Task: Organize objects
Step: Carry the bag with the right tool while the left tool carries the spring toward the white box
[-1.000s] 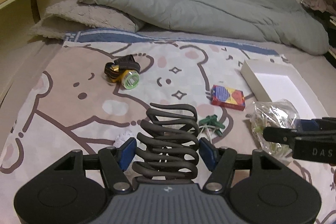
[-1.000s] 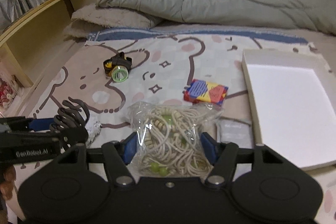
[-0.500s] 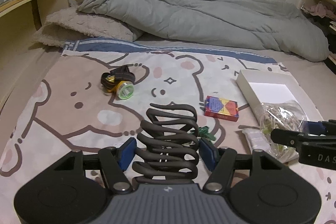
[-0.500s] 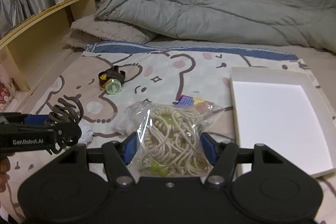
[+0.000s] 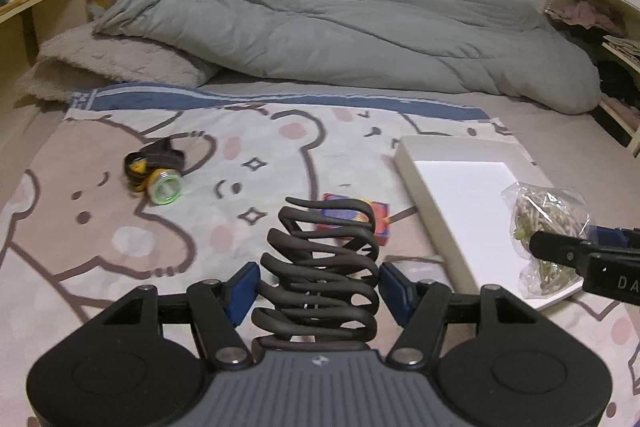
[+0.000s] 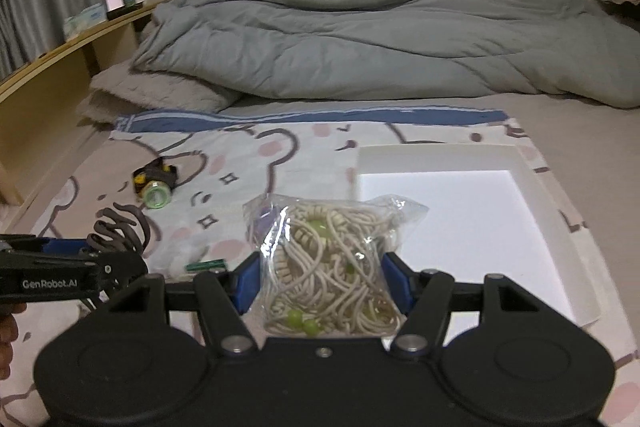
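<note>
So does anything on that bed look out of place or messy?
Nothing is spilled or broken. The grey duvet lies bunched up at the head of the bed, and a headlamp, a colourful small box and a green bit lie scattered on the bear-print sheet, outside the white tray.

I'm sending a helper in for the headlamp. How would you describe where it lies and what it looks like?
Start at the bear-print blanket spread in front of the grey duvet. The headlamp lies alone on its left part, far from the white tray. It is the only thing with a black strap, yellow body and round green-rimmed lens.
</note>
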Motion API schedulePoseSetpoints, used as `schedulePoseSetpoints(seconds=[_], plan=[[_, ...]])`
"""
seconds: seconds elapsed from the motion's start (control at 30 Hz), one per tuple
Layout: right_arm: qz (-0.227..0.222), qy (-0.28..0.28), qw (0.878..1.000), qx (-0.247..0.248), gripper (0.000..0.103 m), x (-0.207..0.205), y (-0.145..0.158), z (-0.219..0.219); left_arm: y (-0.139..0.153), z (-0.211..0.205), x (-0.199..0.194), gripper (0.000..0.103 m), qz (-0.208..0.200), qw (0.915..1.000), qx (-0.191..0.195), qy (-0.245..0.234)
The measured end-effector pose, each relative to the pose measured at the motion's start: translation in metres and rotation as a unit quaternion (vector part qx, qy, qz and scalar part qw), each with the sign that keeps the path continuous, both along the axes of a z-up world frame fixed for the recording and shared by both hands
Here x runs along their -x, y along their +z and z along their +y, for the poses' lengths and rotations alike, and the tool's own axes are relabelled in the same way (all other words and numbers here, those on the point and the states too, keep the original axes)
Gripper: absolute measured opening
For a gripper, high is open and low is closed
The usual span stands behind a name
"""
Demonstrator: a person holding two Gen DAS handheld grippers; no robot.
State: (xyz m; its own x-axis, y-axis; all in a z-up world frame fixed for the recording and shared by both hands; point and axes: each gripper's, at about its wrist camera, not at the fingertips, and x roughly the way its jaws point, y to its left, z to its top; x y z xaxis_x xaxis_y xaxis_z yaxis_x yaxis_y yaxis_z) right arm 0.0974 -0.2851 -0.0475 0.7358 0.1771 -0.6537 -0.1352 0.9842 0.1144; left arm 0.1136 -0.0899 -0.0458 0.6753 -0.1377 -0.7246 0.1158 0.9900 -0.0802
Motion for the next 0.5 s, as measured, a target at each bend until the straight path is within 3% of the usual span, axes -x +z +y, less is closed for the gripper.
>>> schedulePoseSetpoints(seconds=[0.5], plan=[[0.002, -0.054, 0.999, 0.005, 0.065, -0.002, -0.002, -0.072, -0.012, -0.07, -0.017, 0.065, 0.012, 0.999, 0.006, -0.043]])
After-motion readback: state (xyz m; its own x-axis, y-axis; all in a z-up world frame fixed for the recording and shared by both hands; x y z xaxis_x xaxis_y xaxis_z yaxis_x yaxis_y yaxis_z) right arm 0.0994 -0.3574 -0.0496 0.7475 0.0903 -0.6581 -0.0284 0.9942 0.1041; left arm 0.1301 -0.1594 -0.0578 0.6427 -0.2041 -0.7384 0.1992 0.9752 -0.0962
